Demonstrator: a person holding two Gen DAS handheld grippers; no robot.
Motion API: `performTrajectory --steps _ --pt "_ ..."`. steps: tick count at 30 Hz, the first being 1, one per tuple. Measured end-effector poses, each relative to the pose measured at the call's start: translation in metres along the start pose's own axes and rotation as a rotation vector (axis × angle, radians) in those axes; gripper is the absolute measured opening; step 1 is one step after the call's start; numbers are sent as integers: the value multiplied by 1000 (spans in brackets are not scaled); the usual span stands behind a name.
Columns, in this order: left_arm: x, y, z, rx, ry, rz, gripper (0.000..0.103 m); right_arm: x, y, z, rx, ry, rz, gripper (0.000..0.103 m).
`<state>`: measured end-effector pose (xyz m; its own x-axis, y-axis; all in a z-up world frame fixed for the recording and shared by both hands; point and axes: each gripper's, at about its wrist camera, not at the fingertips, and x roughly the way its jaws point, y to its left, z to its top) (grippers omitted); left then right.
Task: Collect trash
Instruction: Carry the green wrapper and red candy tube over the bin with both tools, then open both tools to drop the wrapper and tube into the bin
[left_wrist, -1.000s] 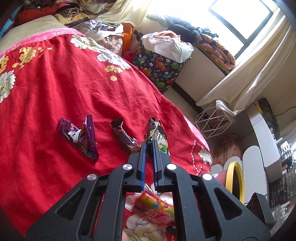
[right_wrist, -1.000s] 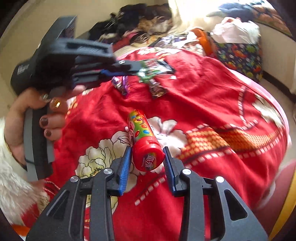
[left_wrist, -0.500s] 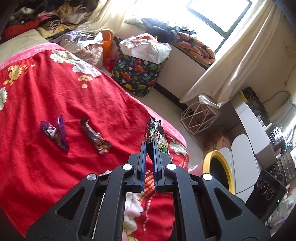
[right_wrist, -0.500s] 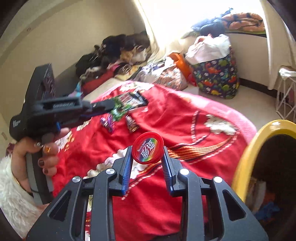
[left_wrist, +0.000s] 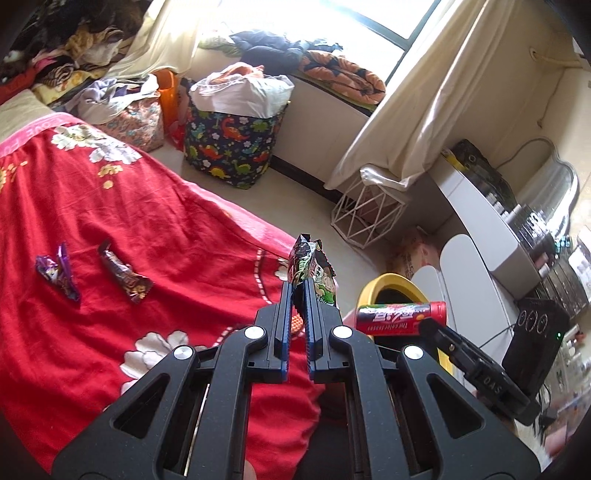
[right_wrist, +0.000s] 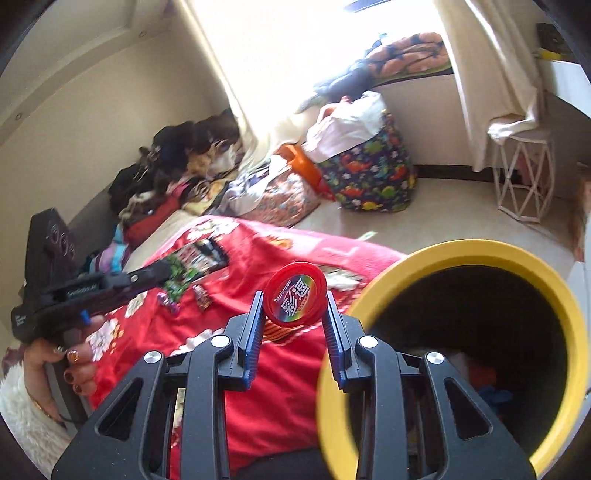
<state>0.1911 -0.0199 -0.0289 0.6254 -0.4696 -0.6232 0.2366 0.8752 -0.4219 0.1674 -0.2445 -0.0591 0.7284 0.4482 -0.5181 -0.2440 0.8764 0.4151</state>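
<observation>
The right gripper (right_wrist: 295, 314) is clamped on a red candy tube (right_wrist: 295, 293), its round cap facing the camera, held just beside the rim of the yellow-rimmed trash bin (right_wrist: 476, 247); in the left wrist view the tube (left_wrist: 400, 318) lies level over the bin's rim (left_wrist: 391, 280). The bin is dark inside, with something orange and something blue low down in it, too dim to name. The left gripper (left_wrist: 297, 291) is pinched together on a green-and-black snack wrapper (left_wrist: 308, 264) that stands up from its tips, on the bed side of the bin. A hand (right_wrist: 55, 363) with a white fluffy cuff holds that gripper. Beyond the bin from the grippers, on the red floral bedspread (left_wrist: 129, 221), lie a brown candy wrapper (left_wrist: 123, 273) and a purple wrapper (left_wrist: 57, 273), near each other and apart. Farther from the bin, on the pale floor, a dinosaur-print fabric bin (left_wrist: 232, 144) stands stuffed with white cloth, an orange bag beside it. A white wire basket (left_wrist: 369, 210) stands between the trash bin and the cream curtain. Clothes are heaped at the bed's far end and on the window ledge.
</observation>
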Motion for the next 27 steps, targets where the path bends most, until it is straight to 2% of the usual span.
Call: performTrajectory --steps 14,27 --pt "18 -57 -15 124 53 -72 3 -31 -54 -4 89 -48 -134 29" --pt "40 -106 -39 233 126 -123 3 -51 -95 -10 190 -81 -209 29"
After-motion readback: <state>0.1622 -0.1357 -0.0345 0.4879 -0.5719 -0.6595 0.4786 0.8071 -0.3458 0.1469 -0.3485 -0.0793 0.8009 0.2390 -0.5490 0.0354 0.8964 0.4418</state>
